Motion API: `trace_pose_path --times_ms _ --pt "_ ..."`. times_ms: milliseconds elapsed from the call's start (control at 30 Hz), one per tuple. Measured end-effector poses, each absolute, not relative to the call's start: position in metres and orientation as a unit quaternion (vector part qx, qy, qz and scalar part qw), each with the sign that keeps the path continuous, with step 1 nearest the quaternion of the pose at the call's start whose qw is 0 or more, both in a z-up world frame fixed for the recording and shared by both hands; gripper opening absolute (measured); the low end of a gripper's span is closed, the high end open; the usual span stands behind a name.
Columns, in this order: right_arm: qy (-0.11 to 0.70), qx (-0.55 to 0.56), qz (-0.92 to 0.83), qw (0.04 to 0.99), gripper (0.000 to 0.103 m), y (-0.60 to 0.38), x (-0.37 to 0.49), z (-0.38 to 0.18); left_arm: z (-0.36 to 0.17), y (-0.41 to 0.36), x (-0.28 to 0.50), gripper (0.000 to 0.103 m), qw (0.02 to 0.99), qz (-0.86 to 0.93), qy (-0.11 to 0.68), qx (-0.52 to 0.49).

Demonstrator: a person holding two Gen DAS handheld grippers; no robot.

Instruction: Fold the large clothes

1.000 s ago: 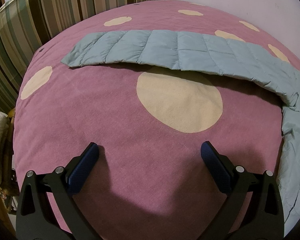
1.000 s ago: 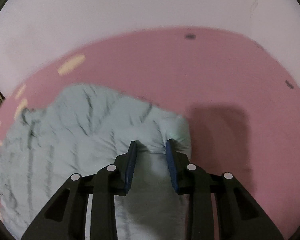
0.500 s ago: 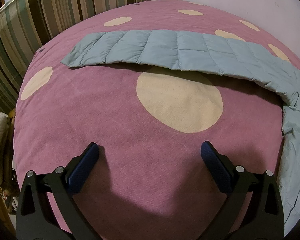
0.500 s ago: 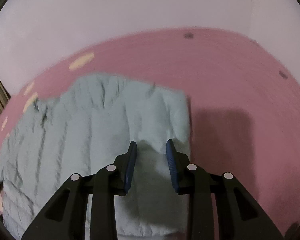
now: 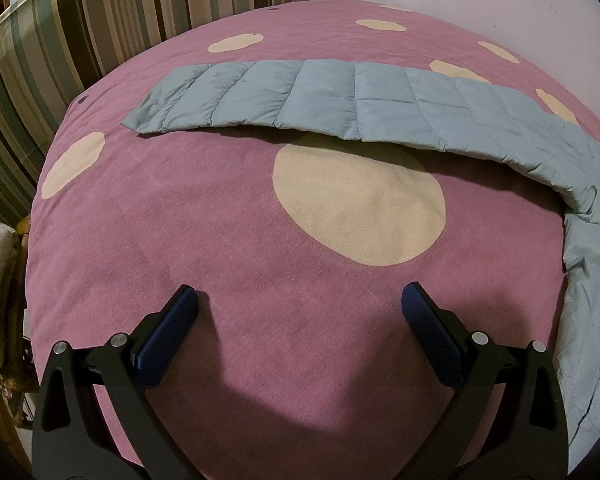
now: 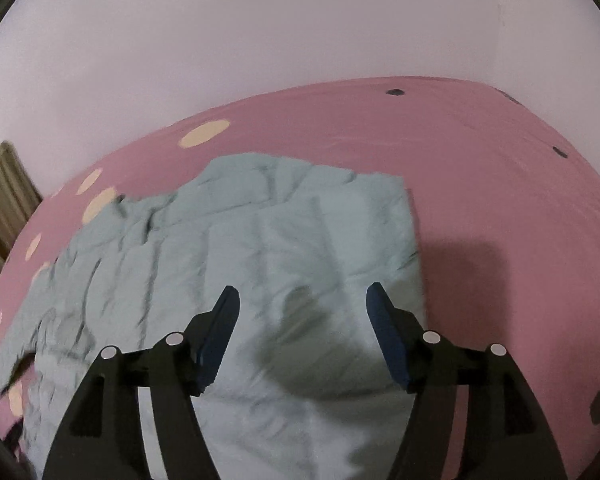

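Right tool (image 6: 300, 304): jaws have just been opening, now spread wide and empty. Earlier frames had them narrow, pinching a fold of the coat (image 6: 260, 280); that fold is now released and lies flat below the tips. More of the coat is in view than before, and its right edge reads as a straight line.

Coat relative to right tool: spread under and ahead of it, mostly to the left; the straight edge sits just right of the right finger. Surface is creased toward the far left.

Left tool (image 5: 300, 304): unchanged, jaws wide apart, empty, over bare bed (image 5: 220, 240).

Coat (image 5: 320, 100) relative to left tool: one quilted sleeve stretched across well ahead, running left to right, then curving down the right side into the body, near the right finger but apart.

Room: bare pink cover right of and beyond the coat edge up to the wall (image 6: 260, 40). Striped fabric (image 5: 100, 12) bounds the bed at far left.
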State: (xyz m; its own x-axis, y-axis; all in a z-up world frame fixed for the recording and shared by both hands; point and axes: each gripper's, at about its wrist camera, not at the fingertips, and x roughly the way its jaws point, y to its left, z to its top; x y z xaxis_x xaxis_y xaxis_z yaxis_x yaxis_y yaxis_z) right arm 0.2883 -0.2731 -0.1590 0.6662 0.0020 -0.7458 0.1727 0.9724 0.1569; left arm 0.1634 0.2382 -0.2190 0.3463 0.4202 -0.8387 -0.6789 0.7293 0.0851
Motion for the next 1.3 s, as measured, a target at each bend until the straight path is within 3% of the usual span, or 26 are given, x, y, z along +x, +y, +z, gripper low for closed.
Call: trace_pose_path --times_ms 300,533,800,1033,1100,1200,1300 --pt "0.430 0.081 -0.052 0.898 0.066 -0.246 0.289 -0.184 -0.218 0.238 0.164 0.101 0.809 0.340 0.459 -0.142" --pt "0.450 0.060 -0.051 0.890 0.079 -0.242 0.295 -0.210 -0.218 0.237 0.164 0.101 0.809 0.339 0.458 -0.145" --pt "0.450 0.049 -0.052 0.890 0.081 -0.239 0.294 -0.212 -0.212 0.242 0.159 0.101 0.821 0.303 0.458 -0.158" --pt "0.449 0.046 -0.053 0.891 0.081 -0.239 0.296 -0.214 -0.191 0.312 0.140 0.101 0.830 0.278 0.405 -0.264" --pt "0.449 0.046 -0.052 0.891 0.081 -0.239 0.297 -0.214 -0.189 0.333 0.141 0.098 0.831 0.285 0.394 -0.270" --pt "0.449 0.044 -0.053 0.891 0.081 -0.239 0.296 -0.213 -0.192 0.364 0.147 0.085 0.825 0.309 0.390 -0.267" --pt "0.449 0.044 -0.052 0.891 0.081 -0.239 0.297 -0.213 -0.198 0.390 0.153 0.084 0.817 0.325 0.387 -0.279"
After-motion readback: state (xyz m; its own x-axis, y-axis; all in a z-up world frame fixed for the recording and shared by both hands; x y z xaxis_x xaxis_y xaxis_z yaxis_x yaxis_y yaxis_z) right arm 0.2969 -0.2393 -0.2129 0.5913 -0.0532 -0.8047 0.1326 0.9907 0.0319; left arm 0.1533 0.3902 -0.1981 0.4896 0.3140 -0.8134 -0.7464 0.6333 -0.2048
